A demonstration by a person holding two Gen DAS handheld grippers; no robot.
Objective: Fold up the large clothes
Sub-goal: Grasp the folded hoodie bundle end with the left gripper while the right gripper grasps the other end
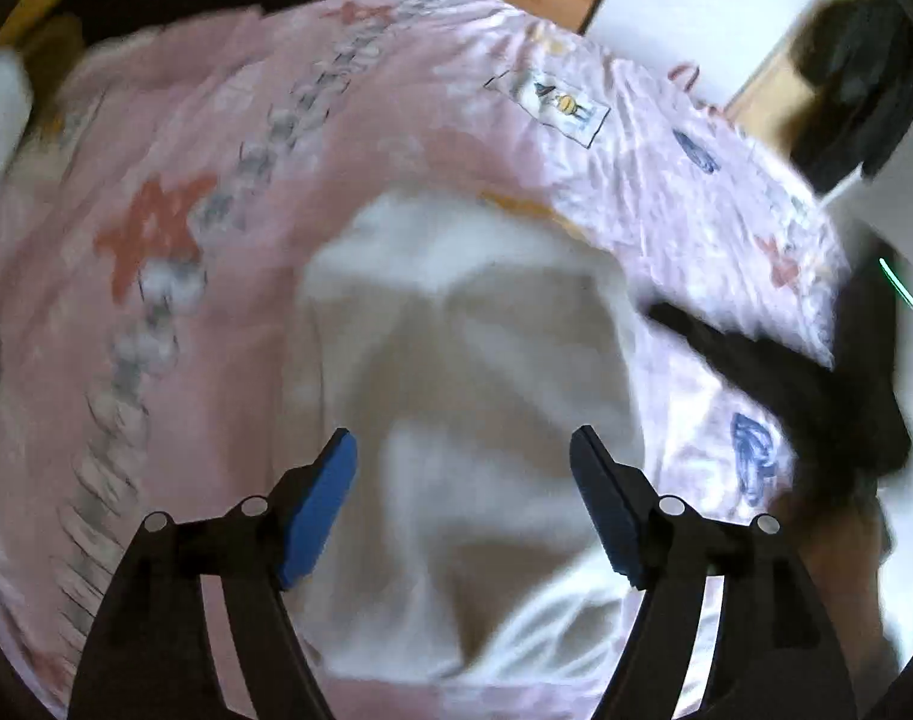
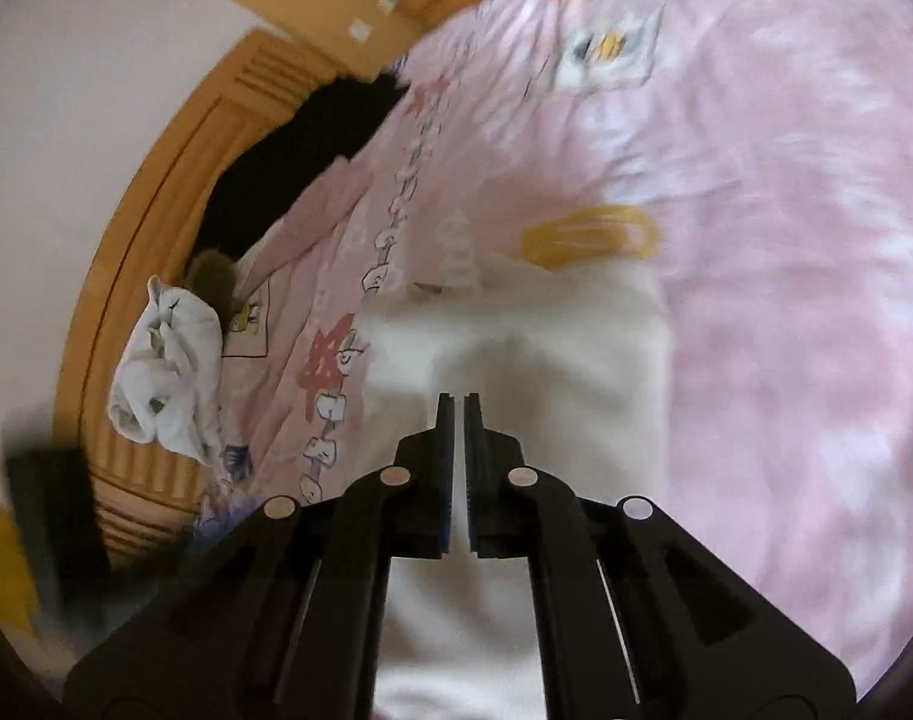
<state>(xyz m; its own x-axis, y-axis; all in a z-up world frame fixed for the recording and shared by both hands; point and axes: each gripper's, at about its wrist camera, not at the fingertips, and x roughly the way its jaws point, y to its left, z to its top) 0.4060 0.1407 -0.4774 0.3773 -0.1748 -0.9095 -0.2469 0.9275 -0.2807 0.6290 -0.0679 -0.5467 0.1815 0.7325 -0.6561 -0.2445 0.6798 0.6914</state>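
Above white garment [image 1: 474,372] on pink bedspread [image 1: 216,120]: left gripper [image 1: 462,468] spread wide, holding nothing; right gripper [image 2: 458,414] pinched nearly closed, grip on cloth unclear.

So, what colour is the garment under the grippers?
White garment; right wrist view shows it best.

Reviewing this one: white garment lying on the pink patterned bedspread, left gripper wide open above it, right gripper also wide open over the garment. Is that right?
Not quite. The right gripper is shut, not wide open: the right wrist view shows its jaws closed with only a sliver between the pads. The rest holds: the white garment lies on the pink patterned bedspread, and the left gripper is wide open above it.
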